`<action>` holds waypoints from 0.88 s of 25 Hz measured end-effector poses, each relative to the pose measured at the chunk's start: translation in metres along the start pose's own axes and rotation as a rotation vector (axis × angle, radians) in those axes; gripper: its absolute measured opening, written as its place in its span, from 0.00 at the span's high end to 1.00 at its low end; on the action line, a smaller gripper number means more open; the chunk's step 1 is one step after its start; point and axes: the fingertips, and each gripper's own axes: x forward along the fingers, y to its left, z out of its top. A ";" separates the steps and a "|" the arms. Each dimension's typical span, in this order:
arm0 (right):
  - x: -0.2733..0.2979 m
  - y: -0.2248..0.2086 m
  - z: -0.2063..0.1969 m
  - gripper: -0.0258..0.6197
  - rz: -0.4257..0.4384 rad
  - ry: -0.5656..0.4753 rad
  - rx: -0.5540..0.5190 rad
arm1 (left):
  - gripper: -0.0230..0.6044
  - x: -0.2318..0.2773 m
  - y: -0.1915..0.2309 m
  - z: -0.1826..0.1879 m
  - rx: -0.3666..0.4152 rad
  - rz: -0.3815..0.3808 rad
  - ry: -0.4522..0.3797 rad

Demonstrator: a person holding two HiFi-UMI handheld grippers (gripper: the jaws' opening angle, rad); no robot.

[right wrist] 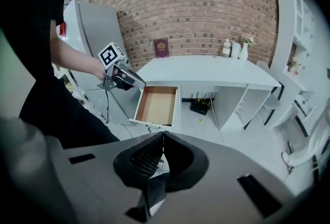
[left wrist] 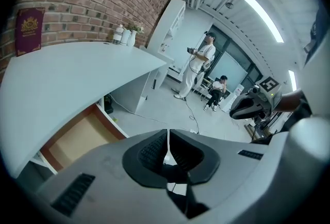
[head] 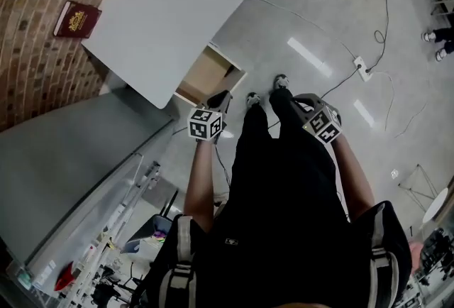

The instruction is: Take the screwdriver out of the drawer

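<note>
The wooden drawer (right wrist: 157, 105) stands pulled out from under the white desk (right wrist: 206, 70), and its inside looks bare; no screwdriver shows in any view. The drawer (head: 208, 77) lies just ahead of my left gripper (head: 218, 101) in the head view, and sits low left as the drawer (left wrist: 77, 138) in the left gripper view. My left gripper (left wrist: 166, 138) is shut with nothing between its jaws, held in the air short of the drawer. My right gripper (right wrist: 163, 139) is likewise shut and bare, further back over the floor. The right gripper (head: 306, 106) hangs by the person's legs.
A red booklet (head: 76, 19) leans on the brick wall. Bottles and a small vase (right wrist: 234, 48) stand on the desk, a router (right wrist: 198, 106) beneath it. A grey cabinet (head: 64, 150) is to the left, a power strip with cables (head: 363, 69) on the floor. People (left wrist: 198, 70) stand far off.
</note>
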 end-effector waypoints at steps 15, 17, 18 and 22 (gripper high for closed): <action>0.014 -0.010 -0.019 0.87 0.078 0.043 0.122 | 0.93 0.098 0.058 -0.071 0.168 -0.005 0.256; 0.020 -0.010 -0.027 0.87 0.095 0.057 0.126 | 0.92 0.113 0.070 -0.078 0.172 0.010 0.284; 0.023 -0.010 -0.031 0.87 0.104 0.064 0.127 | 0.92 0.120 0.075 -0.082 0.180 0.018 0.304; 0.037 -0.003 -0.053 0.87 0.151 0.102 0.123 | 0.92 0.147 0.100 -0.105 0.252 0.053 0.402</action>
